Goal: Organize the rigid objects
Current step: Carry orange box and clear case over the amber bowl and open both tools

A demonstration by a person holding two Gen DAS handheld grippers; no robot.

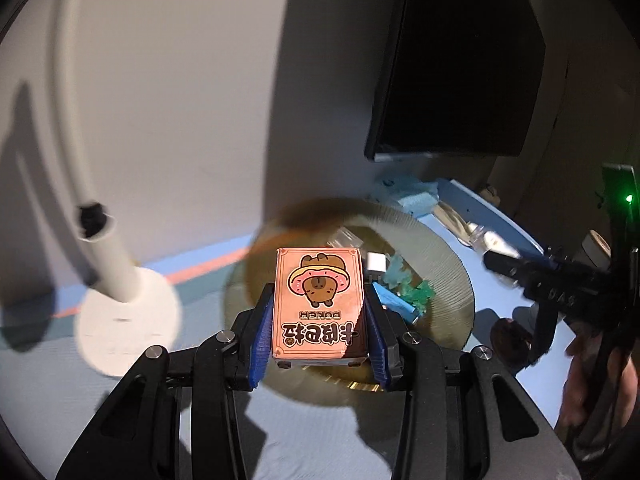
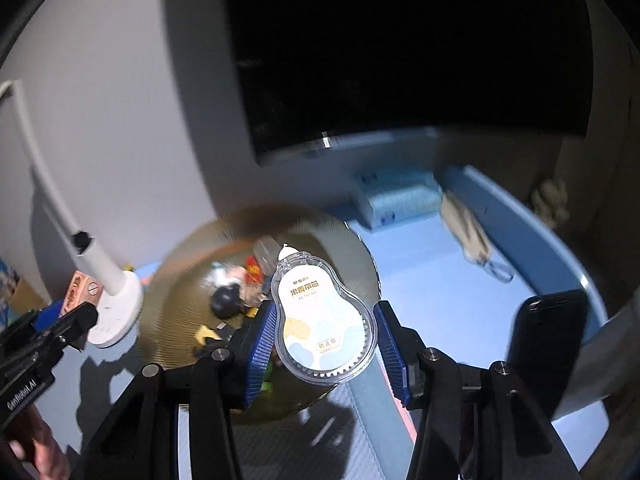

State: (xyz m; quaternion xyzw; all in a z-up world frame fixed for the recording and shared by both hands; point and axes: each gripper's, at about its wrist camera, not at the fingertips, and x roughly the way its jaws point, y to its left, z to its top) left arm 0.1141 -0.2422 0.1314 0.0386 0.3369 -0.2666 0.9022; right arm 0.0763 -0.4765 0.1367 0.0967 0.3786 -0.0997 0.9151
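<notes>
Both grippers are carrying stuff over the ribbed bowl (image 2: 360, 264): left gripper (image 1: 320, 320) is pinching the poker card box (image 1: 319, 300), right gripper (image 2: 324, 332) is prob clamping the correction tape (image 2: 324, 320), tho contact's blurry. Next, imo: lower, release into the bowl w/o tipping the clutter.

Each view looks forward along its own jaws and down at a slant onto the blue tabletop (image 1: 472, 208), from close above it. The left wrist view faces the wall and the lamp (image 1: 120, 280), with the ribbed bowl (image 1: 440, 248) just ahead and the other gripper at its right edge. The right wrist view faces the same wall from further right, with the bowl (image 2: 344, 248) ahead and left and the other gripper at its left edge. Both views share the bowl, the lamp (image 2: 116, 300), the dark monitor (image 1: 460, 80) (image 2: 400, 60) and the blue box (image 1: 416, 196) (image 2: 400, 196) below it.
</notes>
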